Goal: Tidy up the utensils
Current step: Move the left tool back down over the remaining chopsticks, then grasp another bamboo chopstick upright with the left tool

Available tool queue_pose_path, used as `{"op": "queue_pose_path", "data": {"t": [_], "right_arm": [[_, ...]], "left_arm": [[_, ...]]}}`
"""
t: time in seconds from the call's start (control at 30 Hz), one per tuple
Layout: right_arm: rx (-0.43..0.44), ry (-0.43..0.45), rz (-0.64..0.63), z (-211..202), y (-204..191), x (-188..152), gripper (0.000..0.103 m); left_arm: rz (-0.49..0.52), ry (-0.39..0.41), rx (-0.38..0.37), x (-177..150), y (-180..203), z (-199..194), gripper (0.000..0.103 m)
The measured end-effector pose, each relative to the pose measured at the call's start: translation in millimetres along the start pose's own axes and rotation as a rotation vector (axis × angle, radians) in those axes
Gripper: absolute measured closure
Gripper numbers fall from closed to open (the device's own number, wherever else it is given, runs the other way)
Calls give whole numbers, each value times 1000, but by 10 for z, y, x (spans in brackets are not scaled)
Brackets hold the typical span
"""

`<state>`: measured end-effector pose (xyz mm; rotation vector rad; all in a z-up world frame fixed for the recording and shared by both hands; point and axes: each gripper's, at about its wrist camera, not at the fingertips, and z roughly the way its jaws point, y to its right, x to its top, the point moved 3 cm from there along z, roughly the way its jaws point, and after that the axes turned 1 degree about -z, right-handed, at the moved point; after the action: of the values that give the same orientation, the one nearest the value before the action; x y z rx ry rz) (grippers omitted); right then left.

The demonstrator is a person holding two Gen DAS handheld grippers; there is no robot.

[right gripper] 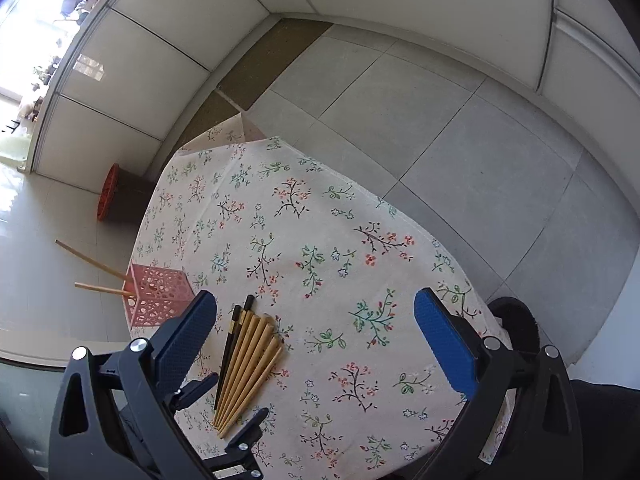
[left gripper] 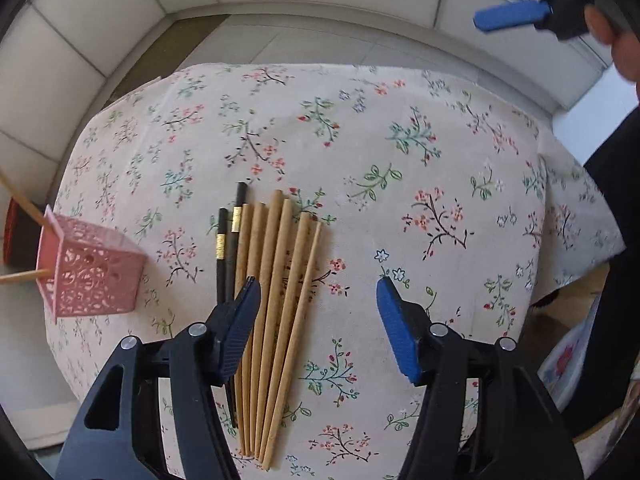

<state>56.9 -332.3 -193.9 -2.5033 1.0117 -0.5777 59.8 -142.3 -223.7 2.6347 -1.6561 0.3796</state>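
Several wooden chopsticks (left gripper: pixel 276 300) and two black chopsticks (left gripper: pixel 226 256) lie fanned side by side on the floral tablecloth (left gripper: pixel 360 140). A pink perforated holder (left gripper: pixel 88 272) stands at the table's left edge with two wooden chopsticks (left gripper: pixel 24 276) sticking out of it. My left gripper (left gripper: pixel 318 292) is open and empty, low over the near ends of the fanned chopsticks. My right gripper (right gripper: pixel 316 312) is open and empty, higher up; the chopsticks (right gripper: pixel 246 364) and the holder (right gripper: pixel 158 294) lie below its left finger. The left gripper (right gripper: pixel 236 424) shows at the bottom of the right wrist view.
The table is small, with its edges close on all sides and grey floor tiles (right gripper: pixel 440 128) beyond. A red-rimmed bin (right gripper: pixel 110 192) stands on the floor past the far left corner. White wall panels (left gripper: pixel 120 8) run behind. The person's dark clothing (left gripper: pixel 616 208) is at the right.
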Motion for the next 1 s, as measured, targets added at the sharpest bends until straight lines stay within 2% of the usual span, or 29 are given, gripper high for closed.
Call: {"op": "queue_pose_path", "data": {"t": [0.1, 0.17, 0.23, 0.3, 0.4, 0.43, 0.53, 0.67, 0.73, 0.87, 0.93, 1.0], "right_arm": [[-5, 11, -8, -12, 8, 29, 7], [8, -12, -8, 25, -2, 25, 7], [17, -39, -18, 76, -28, 2, 7], [14, -54, -31, 111, -54, -22, 7], [5, -55, -38, 118, -57, -33, 7], [3, -53, -36, 120, -50, -19, 7], [-1, -52, -29, 122, -21, -6, 7], [-7, -68, -27, 156, -2, -7, 7], [-15, -73, -28, 185, -1, -10, 7], [-4, -115, -6, 257, -28, -58, 7], [1, -149, -23, 326, -109, -127, 7], [2, -180, -46, 401, -217, -227, 7]], "left_arm": [[35, -11, -18, -10, 22, 134, 46], [34, -14, -53, -6, 5, 186, 46], [22, -12, -108, -2, -32, 238, 51], [4, -20, -132, 4, -94, 299, 53], [-37, -32, -206, 11, -183, 387, 64], [-46, -34, -214, 20, -208, 413, 65], [-64, -54, -210, 88, -272, 492, 65], [-29, -69, -186, 140, -253, 555, 65], [-26, -73, -139, 170, -236, 565, 77], [-60, -51, -98, 150, -194, 554, 92], [-51, -45, -46, 105, -113, 533, 98], [-55, -43, -12, 34, -83, 472, 99]]}}
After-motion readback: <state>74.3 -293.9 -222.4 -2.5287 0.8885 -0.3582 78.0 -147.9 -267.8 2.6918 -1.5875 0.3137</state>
